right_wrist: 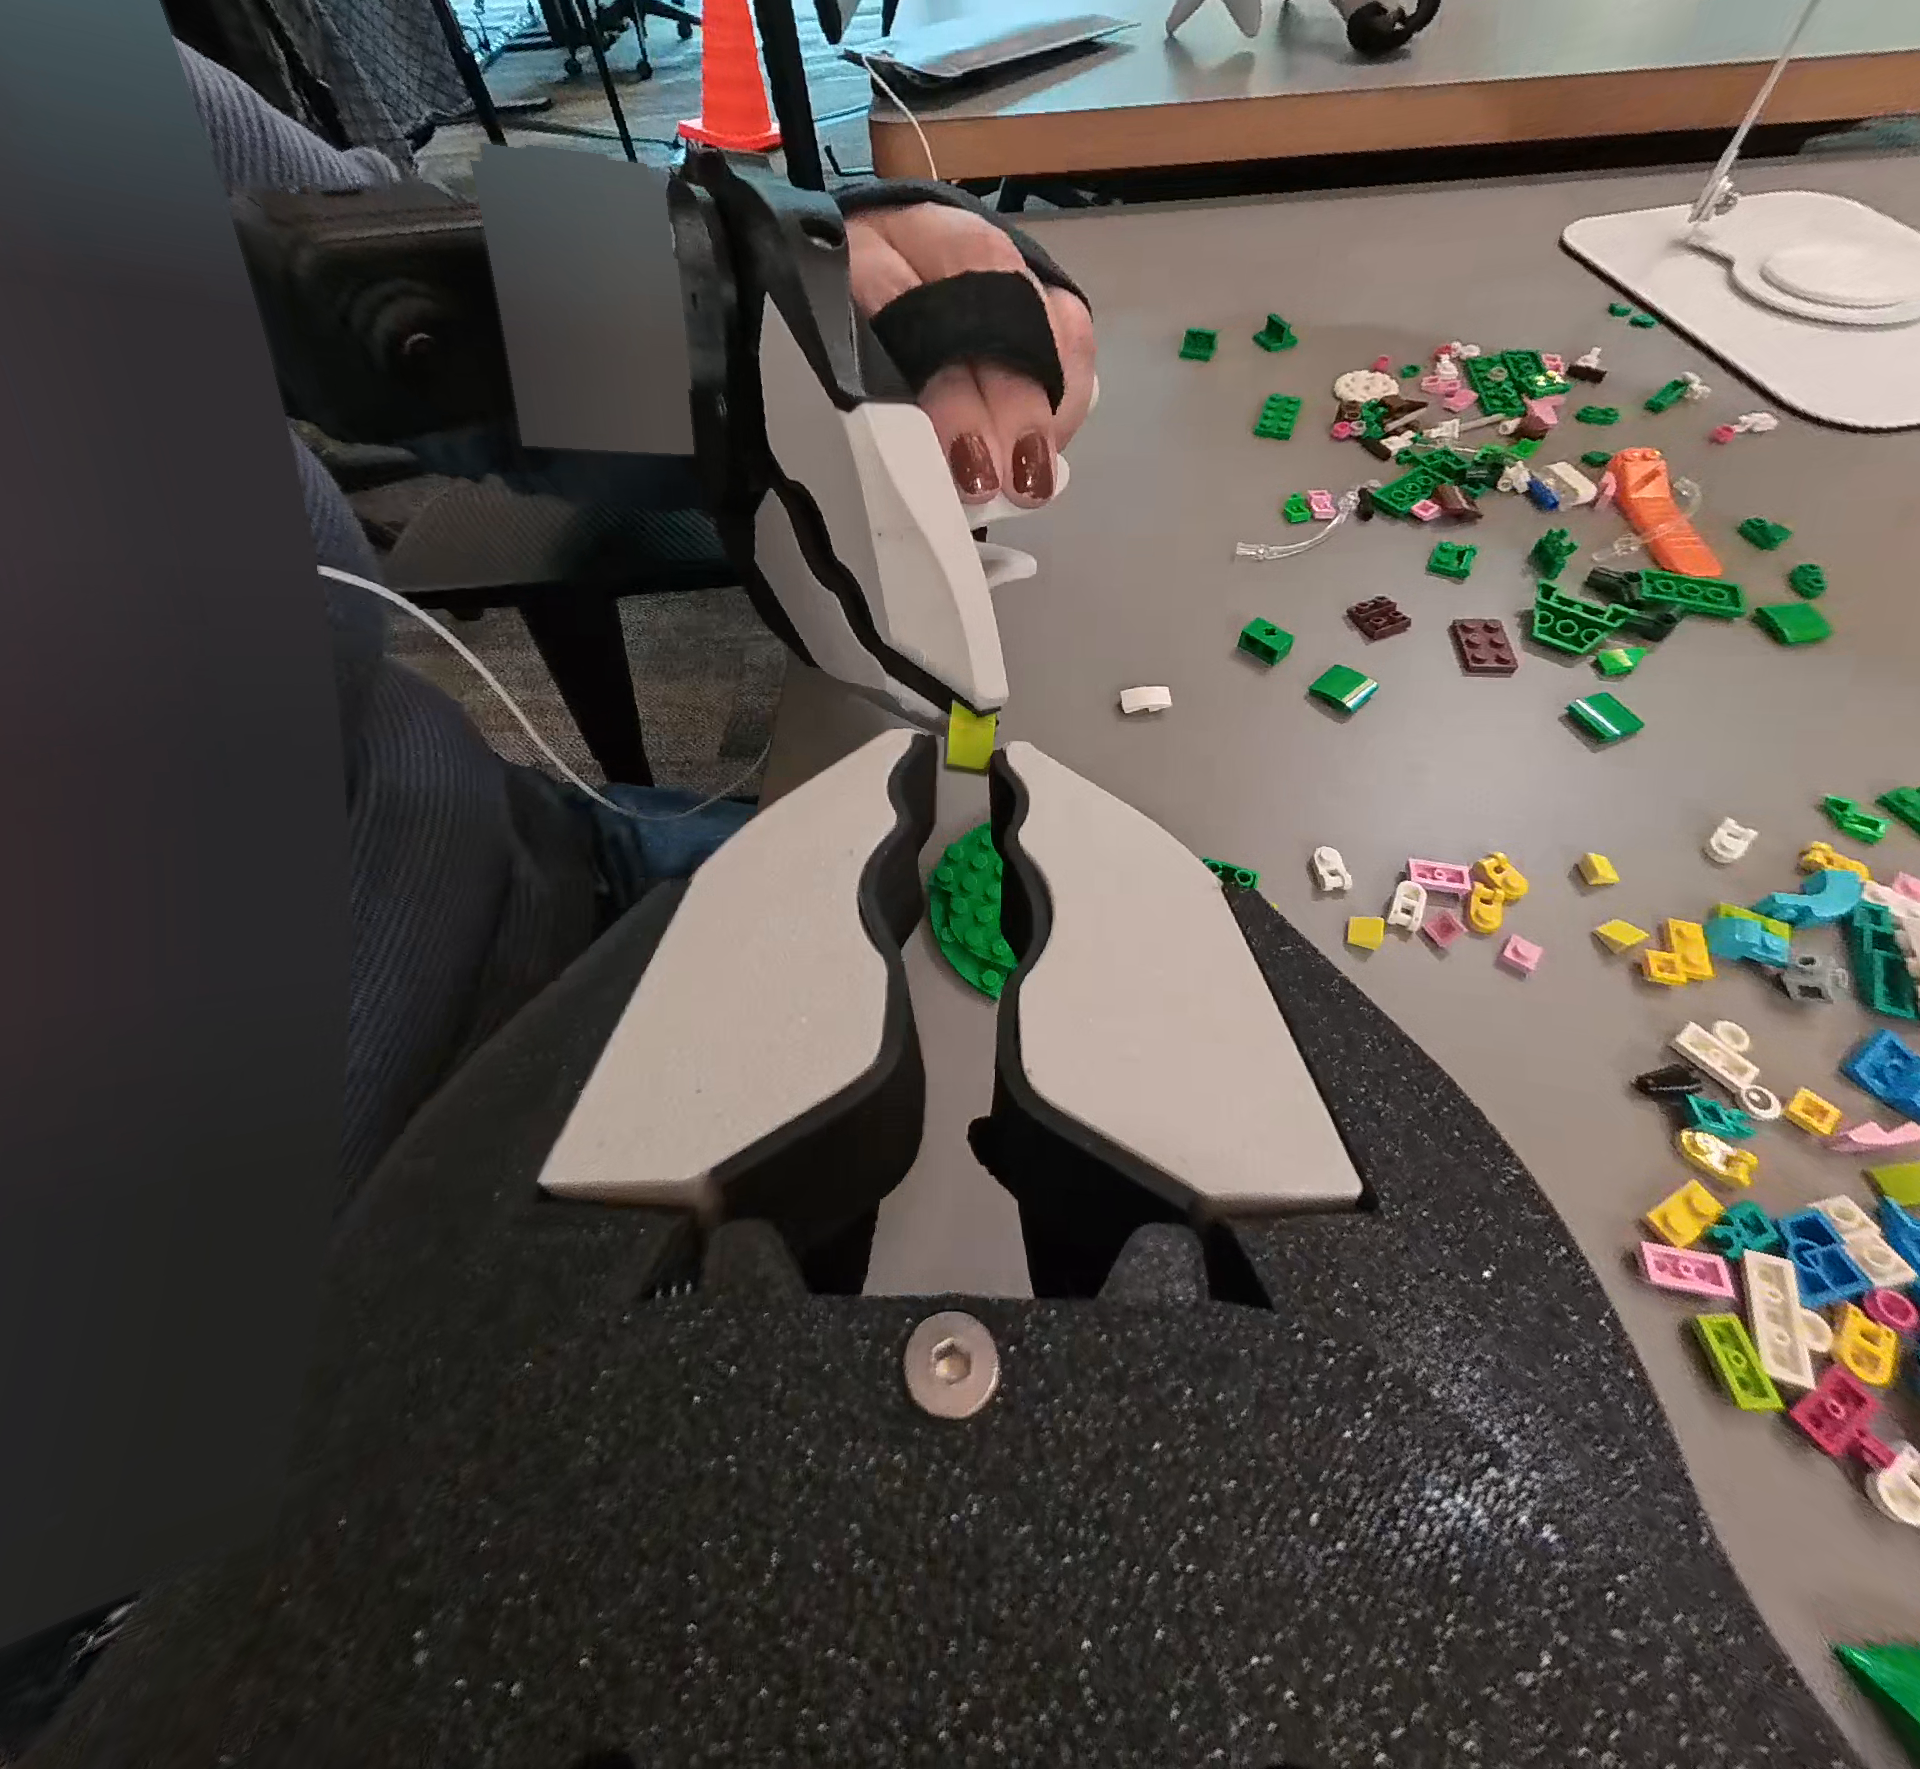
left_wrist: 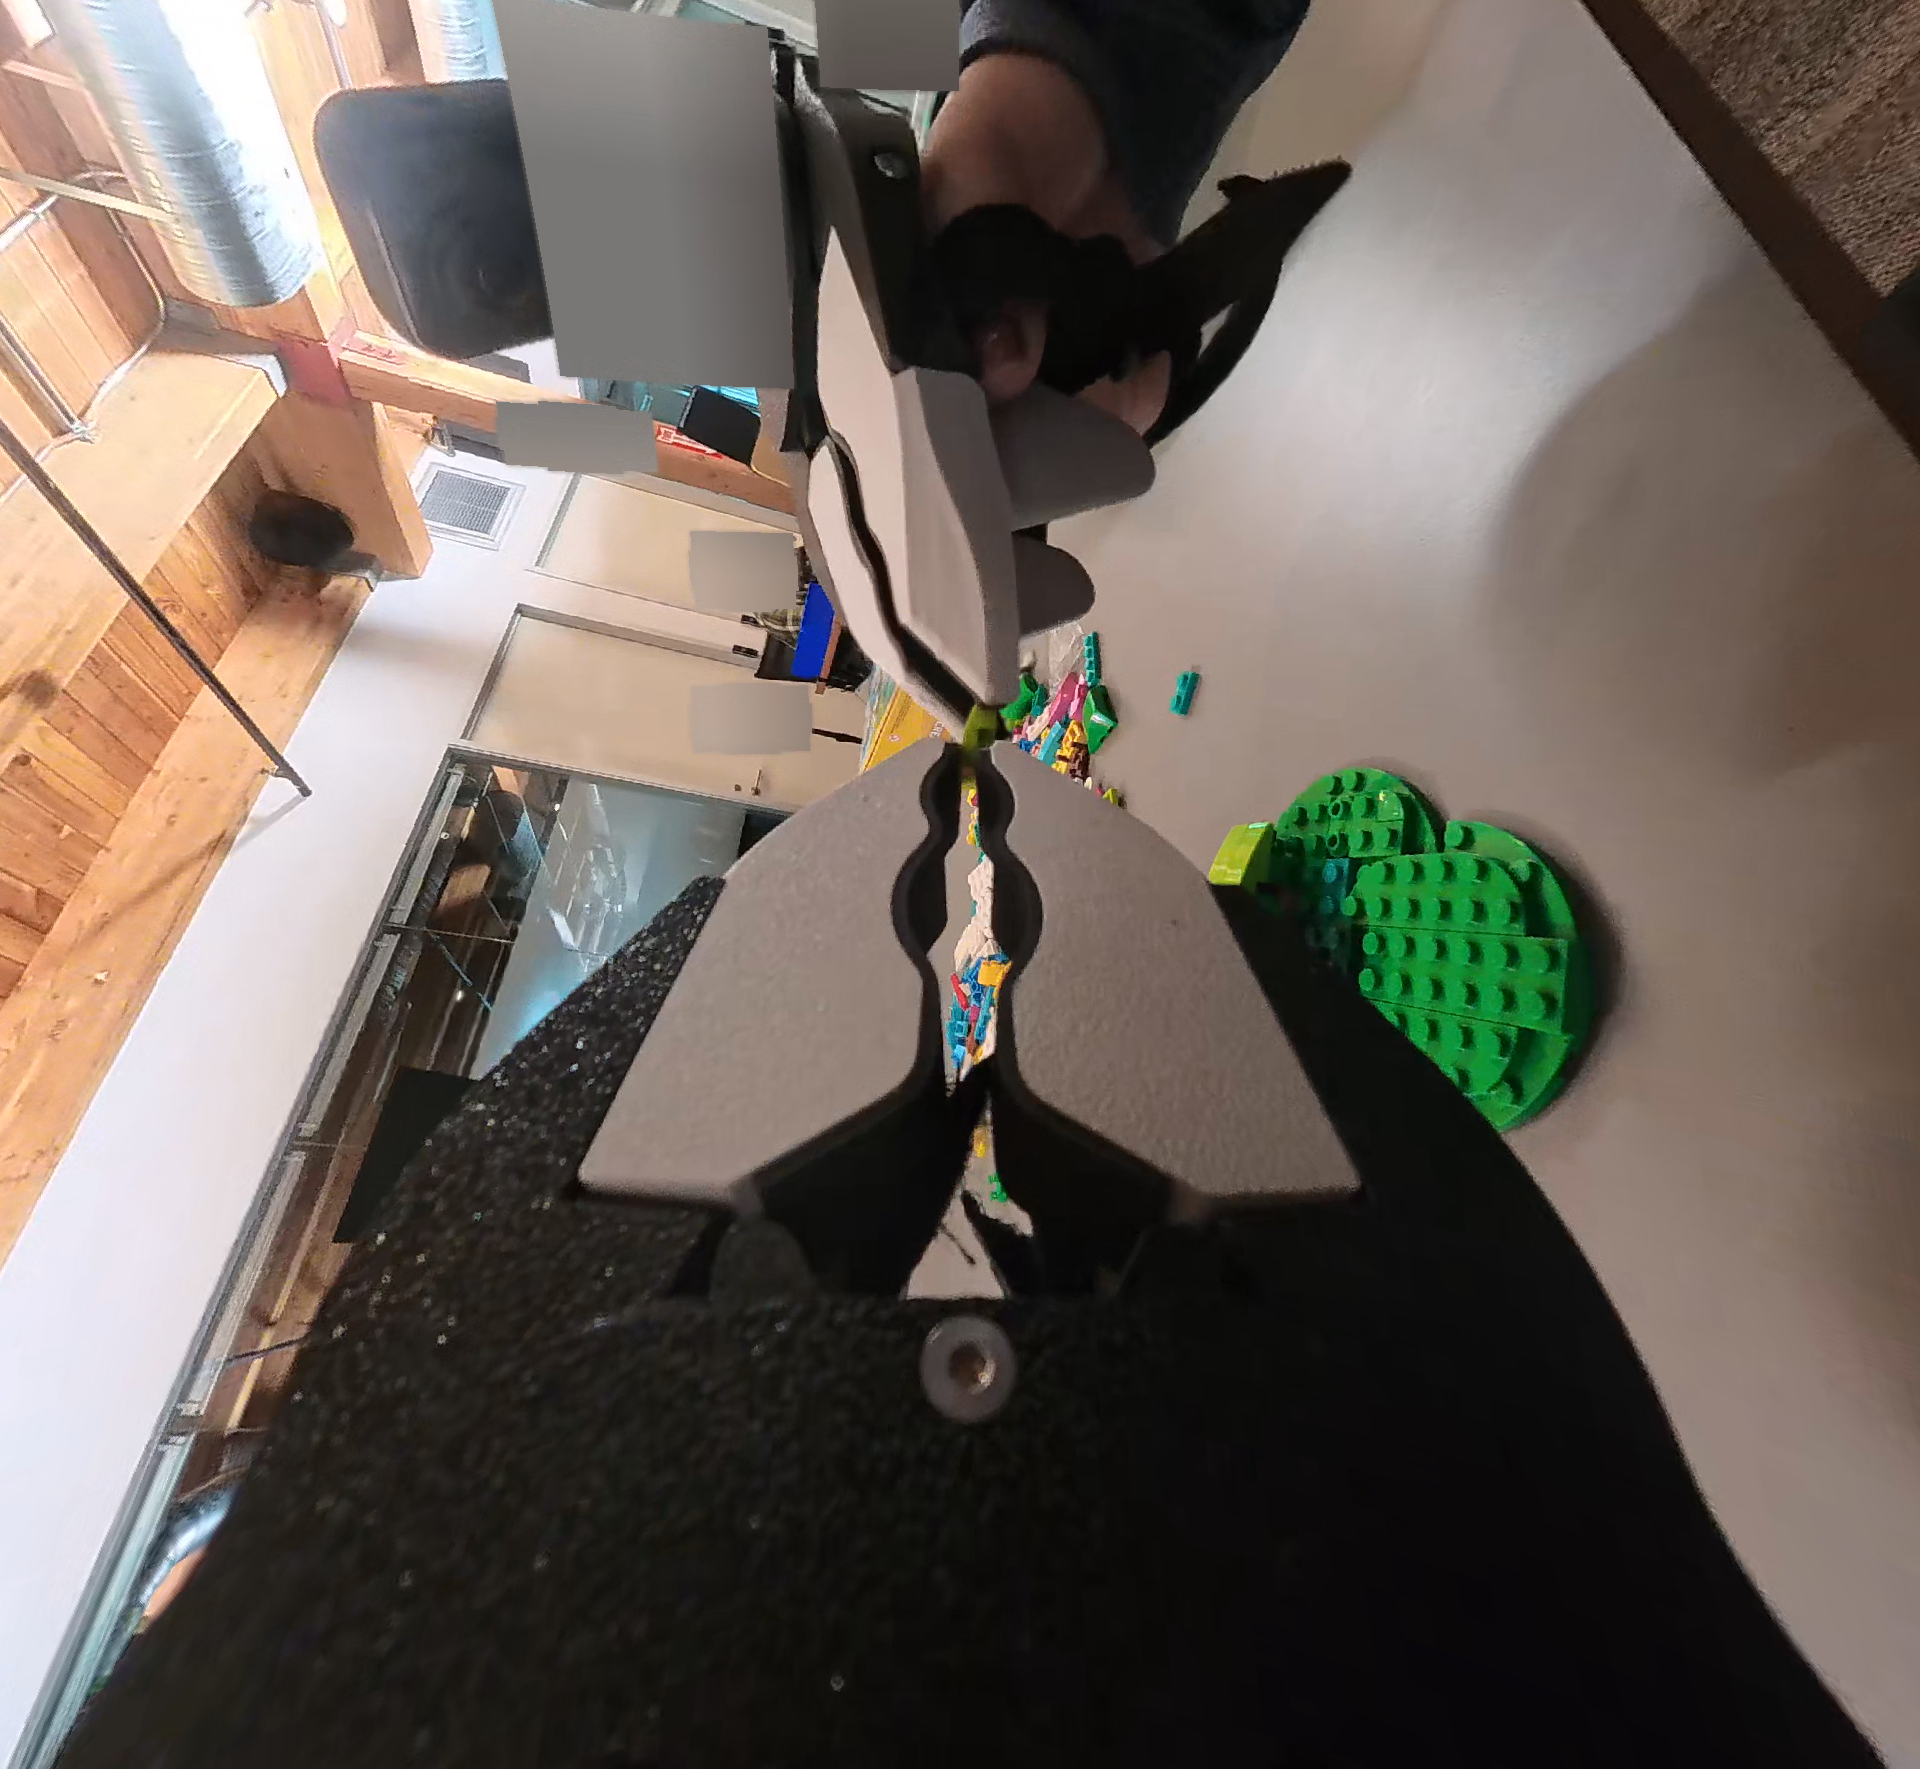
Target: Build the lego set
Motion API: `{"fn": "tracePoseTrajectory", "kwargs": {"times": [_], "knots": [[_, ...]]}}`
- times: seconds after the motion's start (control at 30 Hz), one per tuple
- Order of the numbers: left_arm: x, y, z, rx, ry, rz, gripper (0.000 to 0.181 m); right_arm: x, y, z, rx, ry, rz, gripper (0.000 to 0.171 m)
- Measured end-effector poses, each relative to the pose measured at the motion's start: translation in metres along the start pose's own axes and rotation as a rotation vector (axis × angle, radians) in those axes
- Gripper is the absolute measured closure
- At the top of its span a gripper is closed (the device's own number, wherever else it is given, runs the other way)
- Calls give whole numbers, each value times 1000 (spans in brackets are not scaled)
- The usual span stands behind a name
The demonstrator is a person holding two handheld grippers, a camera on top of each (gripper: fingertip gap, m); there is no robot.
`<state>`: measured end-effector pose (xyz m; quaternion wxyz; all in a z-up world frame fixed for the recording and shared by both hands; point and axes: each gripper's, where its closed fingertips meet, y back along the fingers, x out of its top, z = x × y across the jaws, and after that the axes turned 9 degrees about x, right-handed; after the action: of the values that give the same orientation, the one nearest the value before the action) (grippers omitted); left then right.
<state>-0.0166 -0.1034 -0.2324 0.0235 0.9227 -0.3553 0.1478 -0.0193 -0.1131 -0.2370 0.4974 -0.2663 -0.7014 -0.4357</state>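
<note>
Right wrist view: lime brick (right_wrist: pixel 969 738) pinched between tips of right gripper (right_wrist: pixel 961 763) and left gripper (right_wrist: pixel 961 696), both closed on it, tip to tip above table (right_wrist: pixel 1299 763). Left wrist view: same brick (left_wrist: pixel 977 727), green round base (left_wrist: pixel 1455 961) on table below, loose pieces (right_wrist: pixel 1507 462) well apart. Risk: uneven release or twist during handover, small brick slipping, dropping among loose pieces.

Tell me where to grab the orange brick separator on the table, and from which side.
Grip the orange separator across its narrow body, near the middle, from straight above: it lies flat on the table, long and slim, with small pieces crowding its far end. The left gripper and right gripper are both shut on a lime piece, so one must release first.
</note>
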Motion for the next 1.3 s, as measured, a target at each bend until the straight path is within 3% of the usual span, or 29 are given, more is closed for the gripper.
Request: {"fn": "tracePoseTrajectory", "kwargs": {"times": [0.27,0.4,0.47,0.8,1.03,1.3], "knots": [[1,-1,6,-11,-13,3,179,-5,1,0,-4,10,-23,164],[0,-3,5,11,105,23,178,-6,4,3,-28,16,1,164],[-9,-2,6,1,152,-6,168,-11,9,8,-68,28,-8,164],[-65,3,39,-342,677,-222,141,-45,14,33,-179,142,8,164],[-67,-11,57,-568,822,-202,139,-53,11,26,-135,197,-9,164],[-69,-19,77,-710,830,-226,145,-53,13,25,-121,189,11,164]]}}
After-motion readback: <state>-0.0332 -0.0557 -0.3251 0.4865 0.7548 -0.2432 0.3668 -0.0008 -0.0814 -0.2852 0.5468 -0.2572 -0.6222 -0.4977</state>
